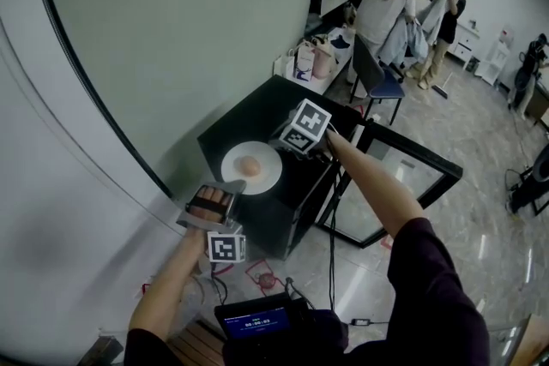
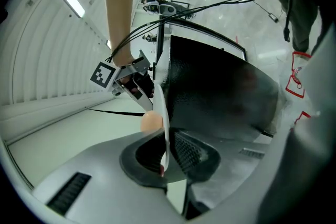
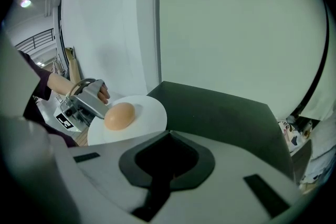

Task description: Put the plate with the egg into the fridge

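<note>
A white plate (image 1: 264, 177) with a tan egg (image 1: 249, 166) lies on top of a low black fridge (image 1: 257, 120). My left gripper (image 1: 233, 187) is shut on the plate's near rim; in the left gripper view the rim (image 2: 160, 113) runs edge-on between the jaws, with the egg (image 2: 150, 121) just behind it. My right gripper (image 1: 283, 145) is at the plate's far rim with its jaws shut and nothing seen between them. From the right gripper view the plate (image 3: 144, 115) and egg (image 3: 119, 116) lie just beyond the jaws, and the left gripper (image 3: 92, 107) is on the opposite side.
The fridge's glass door (image 1: 403, 184) stands open to the right. A white wall (image 1: 129, 56) runs close along the left. Cables (image 1: 333, 227) hang by the fridge front. Bags (image 1: 309, 60), a blue chair (image 1: 382, 86) and several people (image 1: 386, 4) are farther back.
</note>
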A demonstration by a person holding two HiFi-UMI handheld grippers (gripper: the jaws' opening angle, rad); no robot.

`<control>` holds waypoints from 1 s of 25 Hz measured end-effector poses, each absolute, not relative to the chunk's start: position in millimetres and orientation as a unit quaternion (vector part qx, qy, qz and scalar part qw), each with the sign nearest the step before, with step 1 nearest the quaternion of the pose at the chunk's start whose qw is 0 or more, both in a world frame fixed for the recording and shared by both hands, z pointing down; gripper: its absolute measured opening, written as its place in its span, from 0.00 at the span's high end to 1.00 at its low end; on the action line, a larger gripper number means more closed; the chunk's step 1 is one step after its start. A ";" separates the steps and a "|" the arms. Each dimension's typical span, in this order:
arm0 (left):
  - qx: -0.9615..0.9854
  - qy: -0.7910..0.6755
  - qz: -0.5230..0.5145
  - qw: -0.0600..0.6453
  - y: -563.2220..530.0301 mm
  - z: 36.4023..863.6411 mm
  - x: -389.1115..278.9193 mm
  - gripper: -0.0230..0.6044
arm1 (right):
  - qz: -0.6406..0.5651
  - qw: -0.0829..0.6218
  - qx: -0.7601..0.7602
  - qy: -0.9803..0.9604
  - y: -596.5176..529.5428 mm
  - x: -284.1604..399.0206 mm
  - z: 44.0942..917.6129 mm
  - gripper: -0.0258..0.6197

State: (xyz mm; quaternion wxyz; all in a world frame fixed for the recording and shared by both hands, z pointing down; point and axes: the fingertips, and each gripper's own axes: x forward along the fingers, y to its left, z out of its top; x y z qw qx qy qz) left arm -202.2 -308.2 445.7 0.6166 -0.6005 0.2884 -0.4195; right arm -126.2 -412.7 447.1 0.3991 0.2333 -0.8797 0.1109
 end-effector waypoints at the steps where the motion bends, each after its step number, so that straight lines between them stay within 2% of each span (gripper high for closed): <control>1: -0.600 0.287 -0.420 0.617 -308.3 446.4 -202.2 0.91 | 0.113 0.394 0.236 -0.881 -411.6 -125.6 446.4 0.95; 4: -0.592 0.283 -0.426 0.623 -307.2 445.5 -203.7 0.92 | 0.110 0.358 0.252 -0.892 -405.7 -127.7 432.7 0.95; 6: -0.587 0.282 -0.427 0.628 -305.4 441.3 -203.8 0.92 | 0.110 0.307 0.282 -0.902 -407.2 -122.9 422.1 0.95; 10: -0.585 0.283 -0.429 0.627 -301.3 430.6 -203.9 0.92 | 0.080 0.163 0.362 -0.914 -397.8 -105.0 386.2 0.95; 14: -0.593 0.289 -0.420 0.623 -291.5 415.6 -201.9 0.92 | 0.027 0.005 0.437 -0.899 -351.2 -80.0 347.6 0.95; 16: -0.602 0.291 -0.411 0.620 -285.8 410.8 -200.6 0.92 | 0.005 -0.052 0.469 -0.881 -322.5 -67.3 340.6 0.95; 20: -0.611 0.295 -0.404 0.614 -270.4 408.1 -200.4 0.92 | -0.023 -0.108 0.516 -0.850 -265.2 -50.4 346.9 0.95; 25: -0.599 0.286 -0.413 0.623 -234.9 420.8 -189.6 0.92 | -0.049 -0.138 0.546 -0.825 -202.9 -28.7 359.8 0.95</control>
